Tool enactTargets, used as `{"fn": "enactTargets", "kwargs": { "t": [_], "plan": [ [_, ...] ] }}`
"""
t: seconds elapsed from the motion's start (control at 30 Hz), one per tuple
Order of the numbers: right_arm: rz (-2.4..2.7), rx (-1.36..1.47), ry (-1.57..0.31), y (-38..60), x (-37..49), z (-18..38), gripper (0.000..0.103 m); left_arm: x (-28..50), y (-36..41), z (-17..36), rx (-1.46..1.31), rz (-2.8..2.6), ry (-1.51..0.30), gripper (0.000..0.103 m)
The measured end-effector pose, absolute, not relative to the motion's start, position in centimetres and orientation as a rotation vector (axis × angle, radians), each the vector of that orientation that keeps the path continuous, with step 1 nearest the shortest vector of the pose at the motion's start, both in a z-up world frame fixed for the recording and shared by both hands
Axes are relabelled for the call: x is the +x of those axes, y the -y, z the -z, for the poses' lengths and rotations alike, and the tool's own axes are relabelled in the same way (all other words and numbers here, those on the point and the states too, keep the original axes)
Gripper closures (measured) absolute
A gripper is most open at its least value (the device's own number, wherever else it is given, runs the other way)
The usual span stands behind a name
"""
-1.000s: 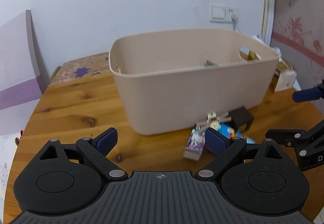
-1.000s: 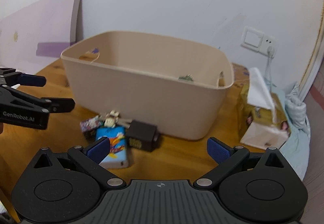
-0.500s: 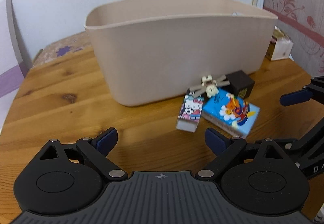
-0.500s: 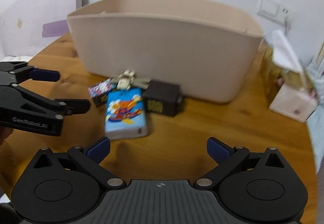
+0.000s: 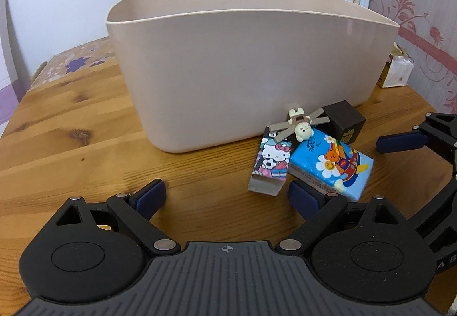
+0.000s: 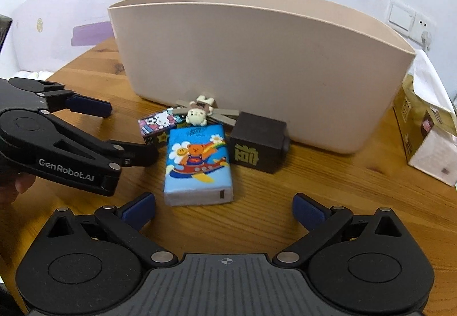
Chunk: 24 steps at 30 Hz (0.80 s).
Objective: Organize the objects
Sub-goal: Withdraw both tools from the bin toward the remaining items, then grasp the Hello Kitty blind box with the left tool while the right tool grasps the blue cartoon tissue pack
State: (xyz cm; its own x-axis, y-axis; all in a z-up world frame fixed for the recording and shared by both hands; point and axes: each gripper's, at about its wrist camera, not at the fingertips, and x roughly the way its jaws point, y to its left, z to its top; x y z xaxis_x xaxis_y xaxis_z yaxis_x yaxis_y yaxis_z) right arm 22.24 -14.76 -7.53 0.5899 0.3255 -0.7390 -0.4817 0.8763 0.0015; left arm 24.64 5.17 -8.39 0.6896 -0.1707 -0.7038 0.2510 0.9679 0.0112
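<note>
Beige bin (image 5: 257, 70) stands on my wooden table (image 5: 71, 116); touching its front lie a blue tissue pack (image 6: 198, 164), dark cube (image 6: 257, 142), Hello Kitty box (image 5: 271, 164) and bear clip (image 5: 300, 124). My left gripper (image 5: 227, 196) and right gripper (image 6: 224, 209) gape wide, empty.

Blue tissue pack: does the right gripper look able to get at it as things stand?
Probably yes. The right gripper is open, the blue tissue pack lies just ahead of it, near end unobstructed; only the bear clip overlaps its far end.

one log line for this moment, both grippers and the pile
left gripper: open, empty | right gripper: open, empty | blue tissue pack, hello kitty box, black cube: on table beside beige bin, untouched
</note>
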Motion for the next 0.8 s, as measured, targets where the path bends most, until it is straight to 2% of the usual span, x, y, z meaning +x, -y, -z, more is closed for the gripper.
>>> {"fn": "enactTargets", "kwargs": {
  "t": [0.13,0.27,0.73,0.8],
  "plan": [
    [-0.496,-0.199,-0.753,14.9,21.8,8.0,0.0,25.5,-5.1,8.5,0.12,0.248,-0.791,0.0],
    [-0.479,-0.184,-0.721,14.7,21.7,8.2,0.0,26.7,-5.3,8.3,0.132,0.275,-0.826,0.0],
    [-0.463,-0.172,-0.713,14.9,22.0,8.4,0.0,27.3,-5.3,8.6,0.128,0.29,-0.773,0.0],
    [-0.464,-0.169,-0.714,15.0,22.0,8.4,0.001,27.1,-5.4,8.5,0.127,0.292,-0.763,0.005]
  ]
}}
